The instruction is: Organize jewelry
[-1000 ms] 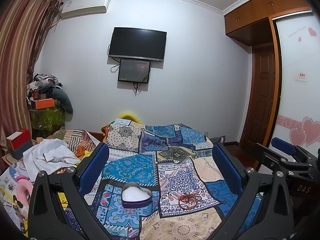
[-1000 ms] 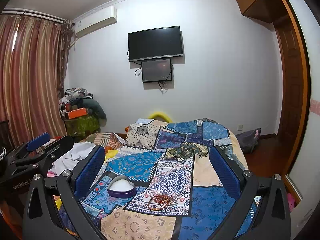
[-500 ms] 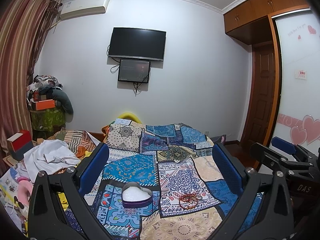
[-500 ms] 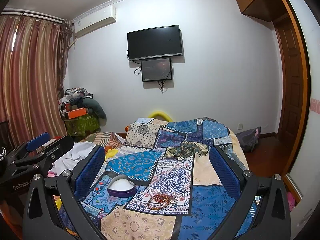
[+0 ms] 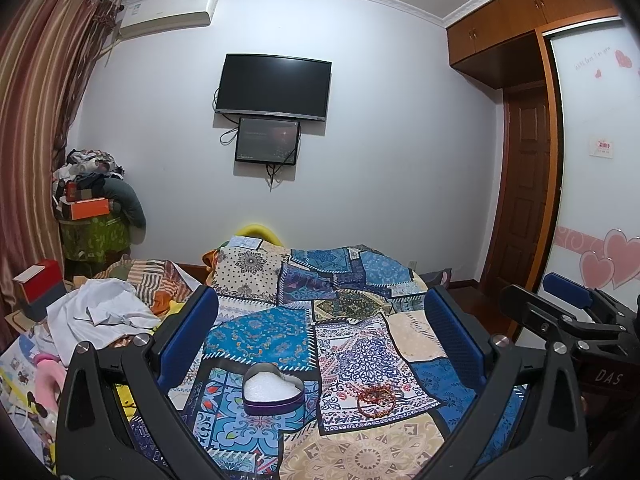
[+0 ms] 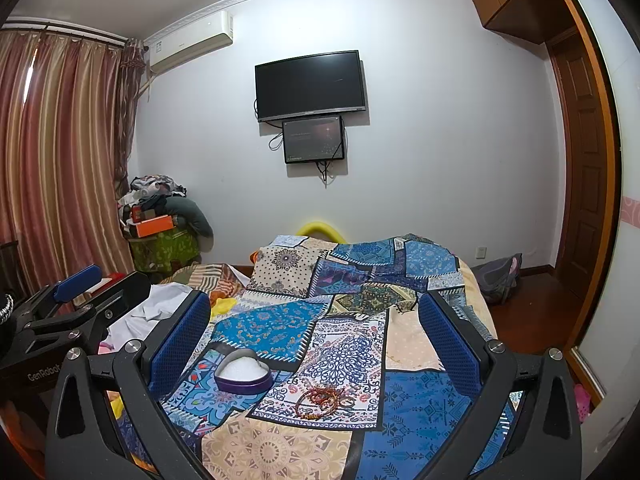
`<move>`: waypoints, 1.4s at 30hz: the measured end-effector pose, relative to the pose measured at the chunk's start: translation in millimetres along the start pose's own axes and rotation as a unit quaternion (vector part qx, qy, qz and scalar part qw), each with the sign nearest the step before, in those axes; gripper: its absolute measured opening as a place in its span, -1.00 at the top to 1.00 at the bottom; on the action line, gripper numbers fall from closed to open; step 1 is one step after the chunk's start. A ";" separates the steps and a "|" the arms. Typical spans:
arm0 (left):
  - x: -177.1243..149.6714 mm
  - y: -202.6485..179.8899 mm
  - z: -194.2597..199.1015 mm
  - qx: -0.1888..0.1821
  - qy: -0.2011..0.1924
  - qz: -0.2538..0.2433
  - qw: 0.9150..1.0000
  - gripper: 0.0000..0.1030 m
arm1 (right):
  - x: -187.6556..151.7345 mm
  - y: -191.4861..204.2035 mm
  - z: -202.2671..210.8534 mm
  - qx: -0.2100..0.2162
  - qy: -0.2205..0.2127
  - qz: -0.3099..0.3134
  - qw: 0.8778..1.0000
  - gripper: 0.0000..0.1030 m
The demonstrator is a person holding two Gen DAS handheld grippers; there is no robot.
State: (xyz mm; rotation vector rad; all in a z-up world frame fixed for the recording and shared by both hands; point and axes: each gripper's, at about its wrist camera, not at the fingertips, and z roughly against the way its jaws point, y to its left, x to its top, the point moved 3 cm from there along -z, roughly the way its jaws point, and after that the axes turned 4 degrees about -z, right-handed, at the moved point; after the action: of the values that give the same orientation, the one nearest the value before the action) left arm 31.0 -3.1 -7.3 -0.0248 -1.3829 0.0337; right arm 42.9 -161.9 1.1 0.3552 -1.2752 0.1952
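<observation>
A purple heart-shaped box (image 5: 273, 390) with a white lining lies open on the patchwork bedspread (image 5: 352, 344); it also shows in the right wrist view (image 6: 242, 371). A small heap of reddish bead bracelets (image 5: 377, 396) lies to its right, also in the right wrist view (image 6: 320, 397). My left gripper (image 5: 320, 332) is open and empty, held above and short of the box. My right gripper (image 6: 314, 332) is open and empty, above and short of the bracelets. Each gripper shows at the edge of the other's view.
White clothes (image 5: 100, 316) and striped fabric lie on the bed's left side. A red box (image 5: 38, 284) and a pile of bags (image 5: 92, 208) stand at the left wall. A wardrobe (image 5: 592, 184) and door are at the right.
</observation>
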 end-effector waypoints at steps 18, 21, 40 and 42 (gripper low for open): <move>-7.6 5.7 -16.1 0.006 0.020 0.008 1.000 -1.00 | -7.4 -4.7 -10.3 -0.001 0.018 0.000 1.000 -1.00; -11.0 7.5 -24.6 0.008 0.030 0.010 0.999 -1.00 | -10.9 -8.2 -17.6 -0.005 0.027 -0.001 1.000 -1.00; -106.4 3.8 -145.6 -0.028 0.231 0.010 0.973 -0.84 | -87.0 -70.1 -100.9 -0.058 0.195 -0.004 0.979 -0.97; -116.9 0.0 -155.1 -0.037 0.248 0.008 0.968 -0.71 | -92.9 -74.0 -106.8 -0.053 0.206 -0.003 0.977 -0.85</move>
State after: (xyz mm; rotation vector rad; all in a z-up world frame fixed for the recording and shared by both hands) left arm 161.6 -7.2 -151.1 -0.1001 -0.8830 -0.0106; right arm 137.3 -186.7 -125.4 0.2124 -0.8708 0.1826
